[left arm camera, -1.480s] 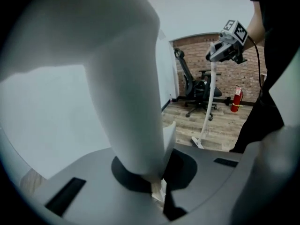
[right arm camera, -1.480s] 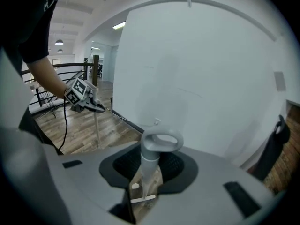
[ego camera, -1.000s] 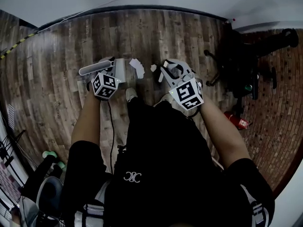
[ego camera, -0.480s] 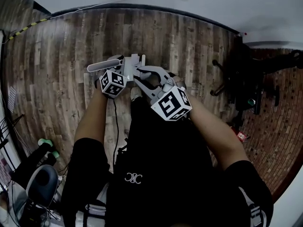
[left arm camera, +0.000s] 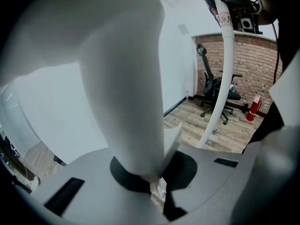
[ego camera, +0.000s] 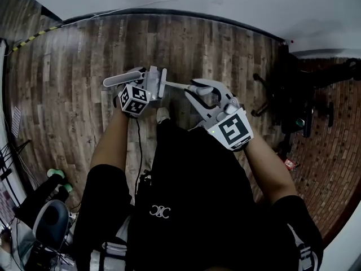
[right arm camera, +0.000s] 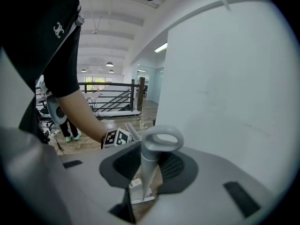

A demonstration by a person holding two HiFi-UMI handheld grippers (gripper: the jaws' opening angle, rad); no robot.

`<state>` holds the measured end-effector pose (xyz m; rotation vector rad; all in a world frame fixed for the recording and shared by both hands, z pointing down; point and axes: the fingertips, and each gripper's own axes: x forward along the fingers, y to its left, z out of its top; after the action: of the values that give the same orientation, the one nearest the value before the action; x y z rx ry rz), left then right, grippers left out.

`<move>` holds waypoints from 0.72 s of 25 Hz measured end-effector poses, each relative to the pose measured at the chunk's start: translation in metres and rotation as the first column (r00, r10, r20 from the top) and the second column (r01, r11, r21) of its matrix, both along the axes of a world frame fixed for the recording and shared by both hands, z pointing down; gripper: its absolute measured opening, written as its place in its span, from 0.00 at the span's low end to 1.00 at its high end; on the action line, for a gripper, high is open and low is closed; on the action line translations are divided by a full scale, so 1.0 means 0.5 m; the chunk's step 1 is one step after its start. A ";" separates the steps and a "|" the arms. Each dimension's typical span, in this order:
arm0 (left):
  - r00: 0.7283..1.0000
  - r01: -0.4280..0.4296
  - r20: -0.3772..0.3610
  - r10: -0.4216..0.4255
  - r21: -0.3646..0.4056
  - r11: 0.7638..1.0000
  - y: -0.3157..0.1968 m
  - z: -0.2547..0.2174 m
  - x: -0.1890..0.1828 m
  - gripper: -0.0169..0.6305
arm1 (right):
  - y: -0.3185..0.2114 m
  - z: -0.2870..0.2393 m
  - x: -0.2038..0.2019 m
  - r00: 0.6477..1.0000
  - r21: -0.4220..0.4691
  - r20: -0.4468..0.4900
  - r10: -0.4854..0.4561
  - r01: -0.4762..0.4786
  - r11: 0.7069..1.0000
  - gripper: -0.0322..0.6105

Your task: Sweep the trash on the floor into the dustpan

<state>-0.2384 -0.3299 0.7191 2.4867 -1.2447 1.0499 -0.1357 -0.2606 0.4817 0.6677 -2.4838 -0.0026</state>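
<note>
Dustpan [ego camera: 158, 82] in left tool [ego camera: 144, 88], broom [right arm camera: 150, 165] in right tool [ego camera: 198, 92], contents unclear.

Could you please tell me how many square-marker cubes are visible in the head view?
2. One marker cube sits on the left gripper, left of centre; the other is on the right gripper, lower and further right. None appear hidden.

Dustpan handle [left arm camera: 122, 78] in left claw [left arm camera: 157, 186]: blurred, top cut by edge. Broom pole [left arm camera: 224, 78]: lower end hidden behind claw body. Floor [ego camera: 67, 78] beneath claws hidden from me by torso [ego camera: 186, 185].
</note>
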 end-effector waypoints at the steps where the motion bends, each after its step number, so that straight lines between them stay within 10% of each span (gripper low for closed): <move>1: 1.000 0.006 0.000 -0.006 0.001 1.000 -0.001 -0.001 -0.002 0.02 | -0.002 -0.014 0.014 1.000 0.002 0.016 0.024 -0.024 1.000 0.21; 18: 0.976 0.207 -0.086 -0.198 0.109 0.972 0.035 -0.147 0.032 0.02 | -0.022 -0.131 0.313 0.915 0.090 0.083 0.394 -0.401 0.912 0.21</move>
<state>-0.2224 -0.3126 0.6456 2.3915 -1.5396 0.8499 0.0209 -0.2715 0.4163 1.2275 -2.3738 0.0424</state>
